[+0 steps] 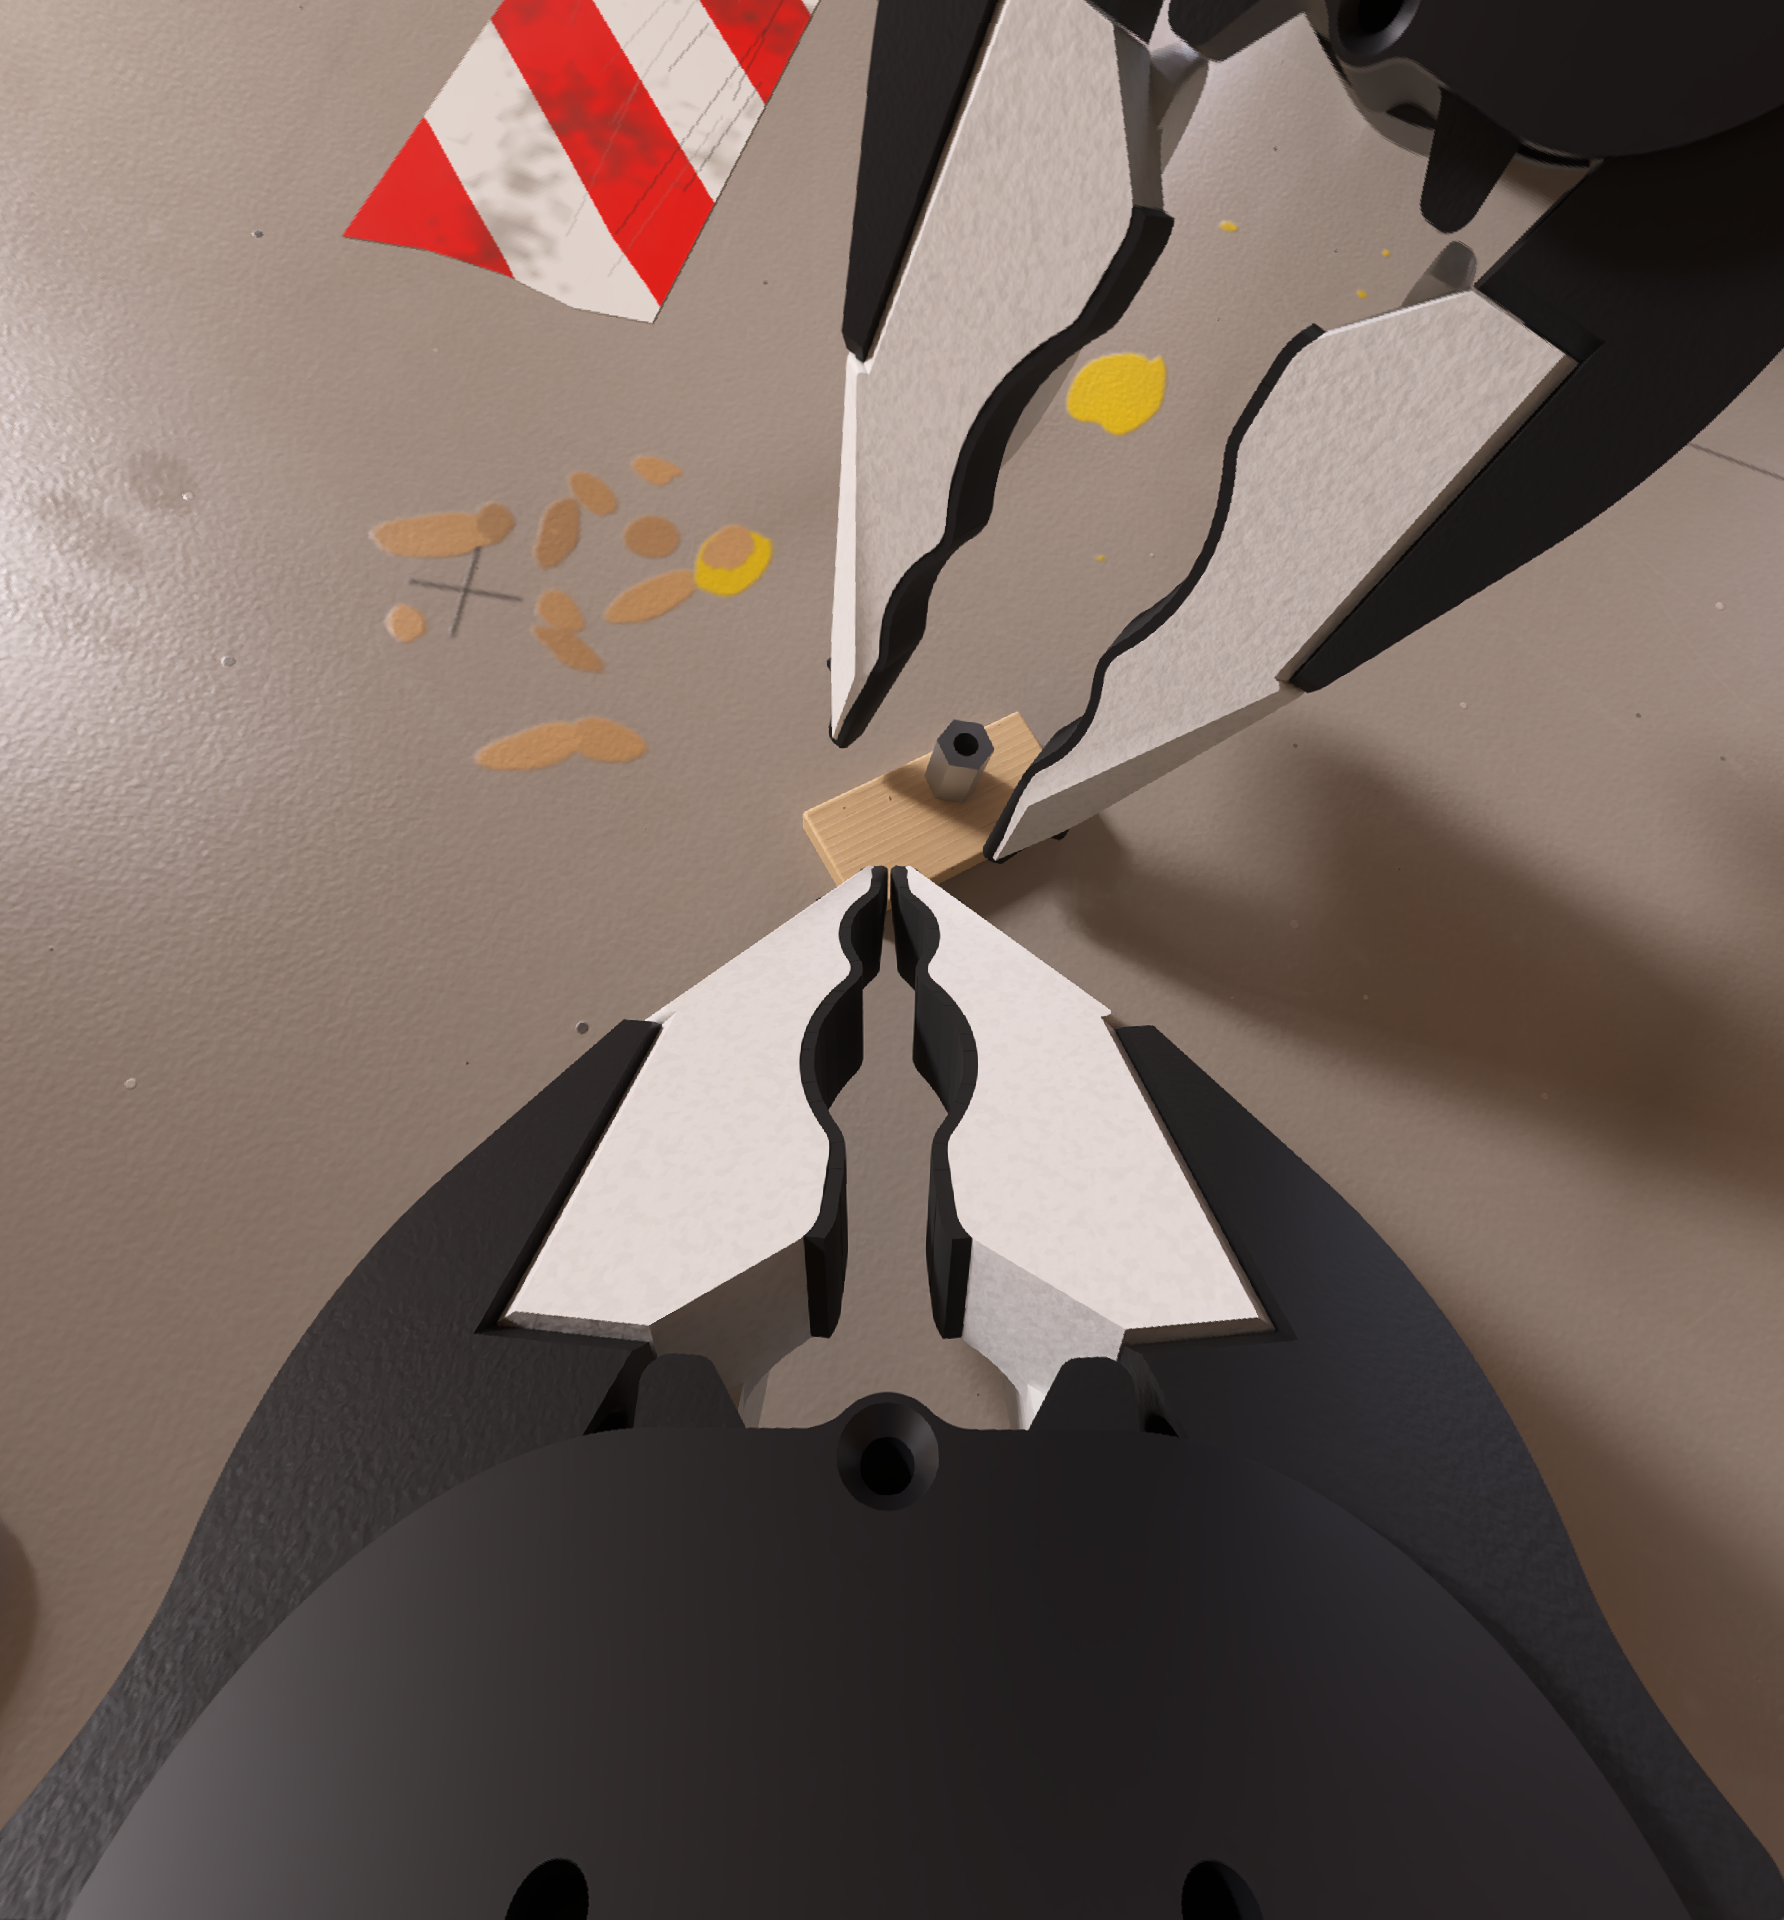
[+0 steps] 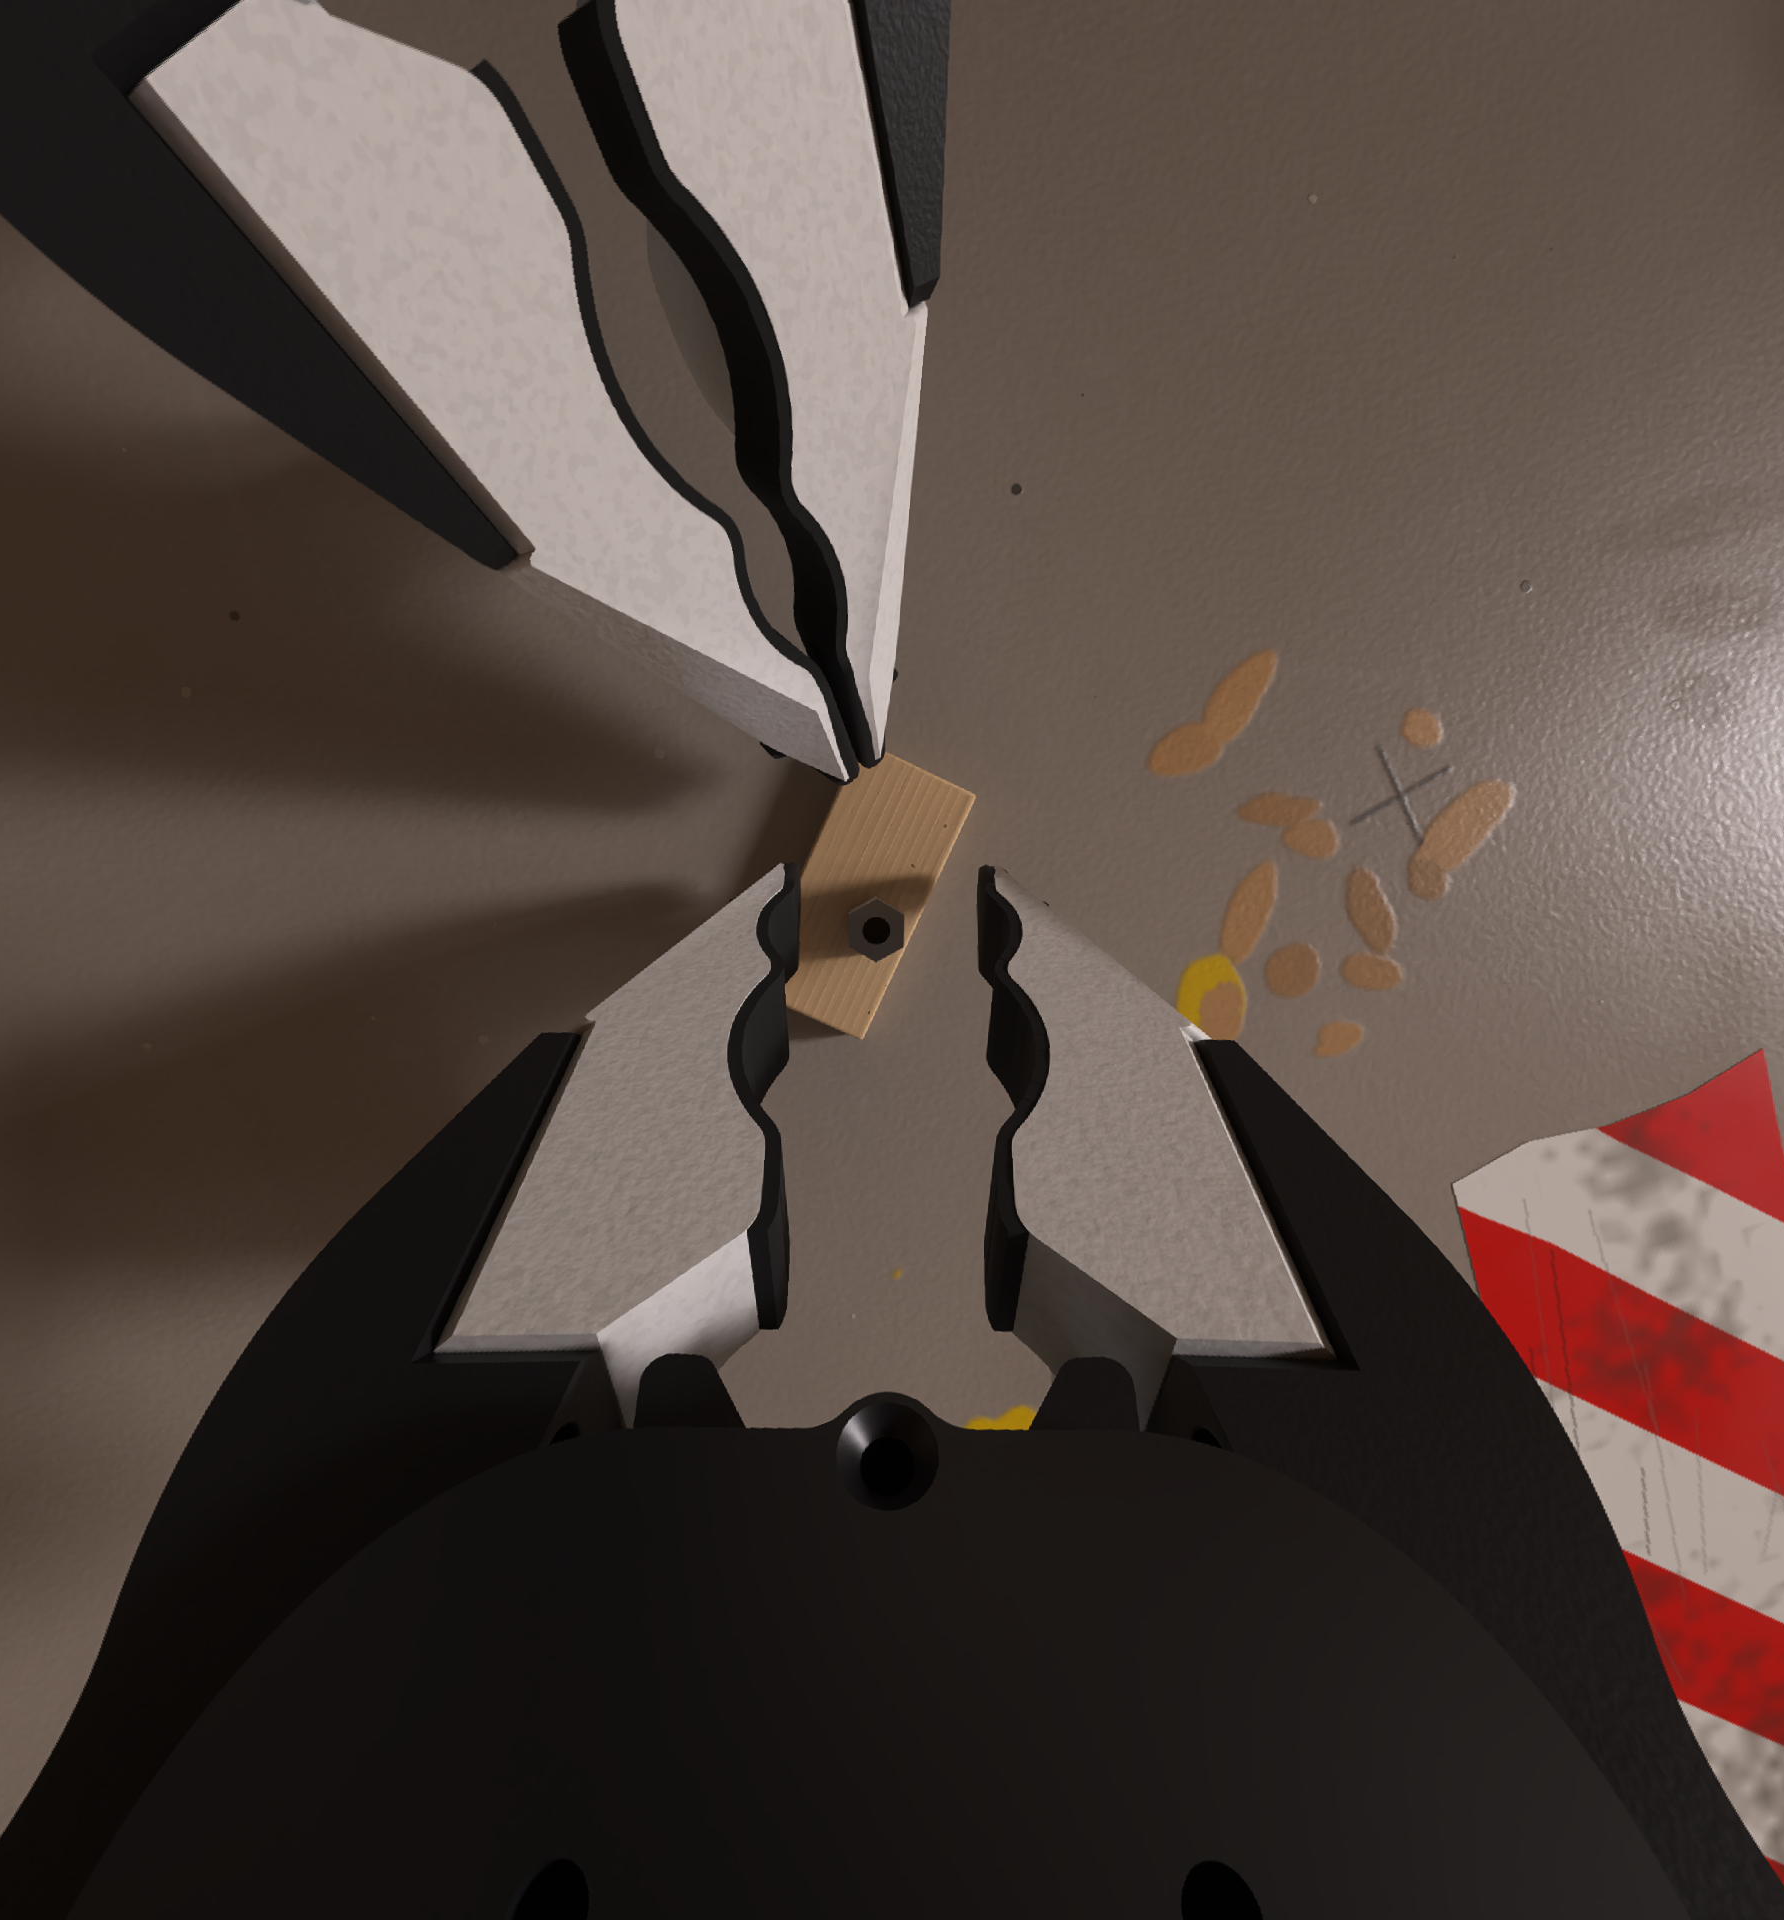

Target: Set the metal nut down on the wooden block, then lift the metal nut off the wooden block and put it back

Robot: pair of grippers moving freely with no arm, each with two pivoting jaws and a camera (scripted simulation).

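- Left wrist view: left gripper (image 1: 888,873) w/ fingers pressed together, nothing between them, tips at near edge of wooden block (image 1: 883,821). Metal nut (image 1: 959,762) stands upright on block. Right gripper (image 1: 924,790), spread, straddles nut w/o touching. Grey table (image 1: 244,935) bears red-white striped patch (image 1: 581,145) and tan and yellow paint spots.
- Right wrist view: right gripper (image 2: 888,883) spread, nut (image 2: 875,928) between tips on block (image 2: 893,831). Left gripper (image 2: 857,764) pressed together at block's far end.

Both grippers (image 1: 888,873) (image 2: 886,883): black bodies, white fingers w/ wavy black pads
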